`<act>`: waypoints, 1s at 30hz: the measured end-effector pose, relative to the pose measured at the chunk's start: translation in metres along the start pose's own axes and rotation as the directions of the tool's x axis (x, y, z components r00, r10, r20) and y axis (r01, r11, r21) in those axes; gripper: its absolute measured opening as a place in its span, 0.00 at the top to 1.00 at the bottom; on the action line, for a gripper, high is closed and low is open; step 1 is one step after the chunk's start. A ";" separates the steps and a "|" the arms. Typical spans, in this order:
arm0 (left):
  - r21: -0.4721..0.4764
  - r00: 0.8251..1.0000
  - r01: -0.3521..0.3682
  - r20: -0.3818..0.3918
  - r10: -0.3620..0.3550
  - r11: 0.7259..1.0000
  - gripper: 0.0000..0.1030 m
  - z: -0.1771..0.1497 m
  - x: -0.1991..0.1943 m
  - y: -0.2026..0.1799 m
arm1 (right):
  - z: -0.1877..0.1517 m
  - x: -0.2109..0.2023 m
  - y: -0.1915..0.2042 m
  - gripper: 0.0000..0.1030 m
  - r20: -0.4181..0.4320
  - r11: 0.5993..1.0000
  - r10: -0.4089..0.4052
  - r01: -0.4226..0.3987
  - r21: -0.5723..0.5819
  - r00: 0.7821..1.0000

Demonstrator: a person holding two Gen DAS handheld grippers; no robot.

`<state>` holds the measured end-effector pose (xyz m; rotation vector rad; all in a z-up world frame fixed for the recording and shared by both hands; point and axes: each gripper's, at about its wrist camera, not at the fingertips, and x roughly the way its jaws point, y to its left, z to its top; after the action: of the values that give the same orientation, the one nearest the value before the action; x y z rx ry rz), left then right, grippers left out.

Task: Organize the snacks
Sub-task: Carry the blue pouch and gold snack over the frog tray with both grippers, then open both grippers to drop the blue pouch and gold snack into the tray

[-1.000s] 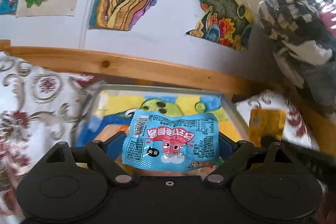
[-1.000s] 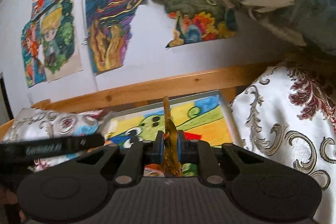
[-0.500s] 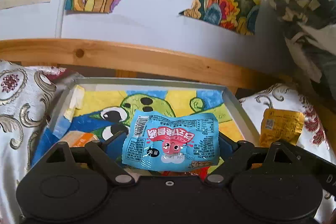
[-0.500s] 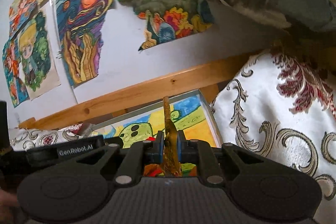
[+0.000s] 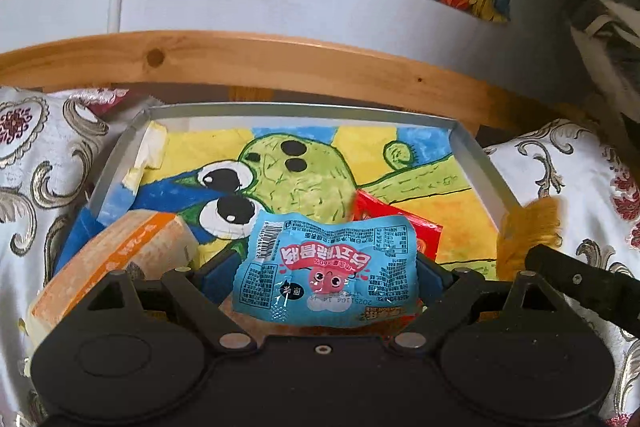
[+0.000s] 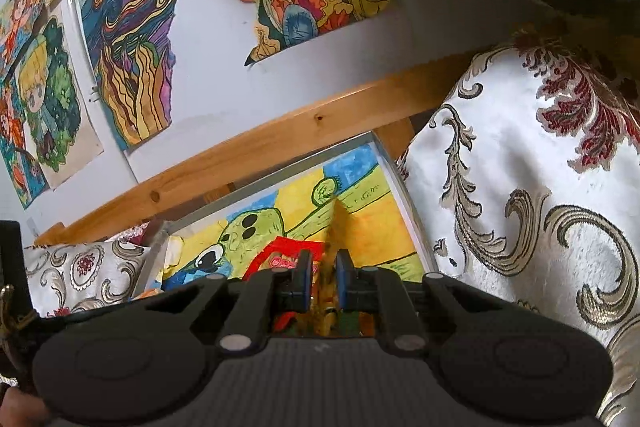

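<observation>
Orange-banded packet (image 5: pixel 120 251) already lies in the tray (image 5: pixel 304 113). My left gripper (image 5: pixel 326 267) pinches the blue snack pouch (image 5: pixel 326 267) above it; the right gripper (image 6: pixel 323 279) clamps a yellow packet (image 6: pixel 334 227) edge-on. Released early, either could slide over the tray's rim.

yellow packet (image 6: pixel 326 291): motion-blurred, print unreadable | red packet (image 5: pixel 396 227): half hidden behind blue packet (image 5: pixel 326 269)

Both grippers are matte black plastic, each with two big round discs and silver screw heads at the linkage pivots behind the fingers. The right gripper (image 6: pixel 322 277) has blue pads on its fingers (image 6: pixel 305 277) and a ribbed grey body panel behind them.
</observation>
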<state>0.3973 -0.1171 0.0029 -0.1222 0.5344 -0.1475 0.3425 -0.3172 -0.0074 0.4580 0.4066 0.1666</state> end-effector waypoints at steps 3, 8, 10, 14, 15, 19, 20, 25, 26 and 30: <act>-0.005 1.000 -0.007 -0.007 0.007 1.000 0.13 0.000 0.001 0.001 | 0.001 0.000 0.001 0.85 0.000 1.000 -0.005 0.005 -0.006 1.000; -0.013 0.999 -0.018 -0.028 0.017 1.000 0.12 0.001 0.003 0.001 | 0.003 -0.001 0.000 0.80 -0.002 1.000 -0.021 0.021 0.000 1.000; -0.018 0.999 -0.018 -0.030 0.018 1.000 0.12 0.002 0.002 0.001 | 0.003 -0.002 0.000 0.71 0.001 1.000 -0.030 0.030 0.002 1.000; -0.022 1.000 -0.016 -0.011 0.016 1.000 0.05 0.004 -0.005 0.002 | 0.005 -0.005 0.000 0.53 0.018 0.999 -0.038 0.038 -0.004 0.999; -0.019 1.000 -0.021 -0.002 0.021 1.000 0.02 0.005 -0.008 0.002 | 0.006 -0.007 0.001 0.48 0.024 0.999 -0.040 0.040 -0.009 0.999; -0.020 0.999 -0.042 0.030 0.042 0.999 0.01 0.010 -0.023 0.003 | 0.008 -0.015 0.005 0.32 0.056 0.998 -0.039 0.042 -0.044 0.998; -0.023 0.998 -0.045 0.035 0.046 0.999 0.01 0.012 -0.026 0.004 | 0.009 -0.018 0.006 0.27 0.066 0.998 -0.035 0.039 -0.049 0.997; -0.022 0.994 -0.082 0.074 0.083 0.996 0.01 0.015 -0.051 0.009 | 0.013 -0.034 0.013 0.10 0.115 0.997 -0.006 0.016 -0.081 0.993; -0.022 0.992 -0.090 0.086 0.091 0.996 0.01 0.015 -0.056 0.010 | 0.013 -0.037 0.015 0.06 0.125 0.996 -0.002 0.013 -0.090 0.992; -0.021 0.986 -0.113 0.123 0.114 0.993 0.01 0.013 -0.080 0.013 | 0.013 -0.054 0.023 0.01 0.164 0.991 0.018 0.004 -0.133 0.986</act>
<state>0.3373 -0.0893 0.0523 -0.1135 0.4172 -0.0247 0.2976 -0.3154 0.0324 0.3385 0.2296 0.1601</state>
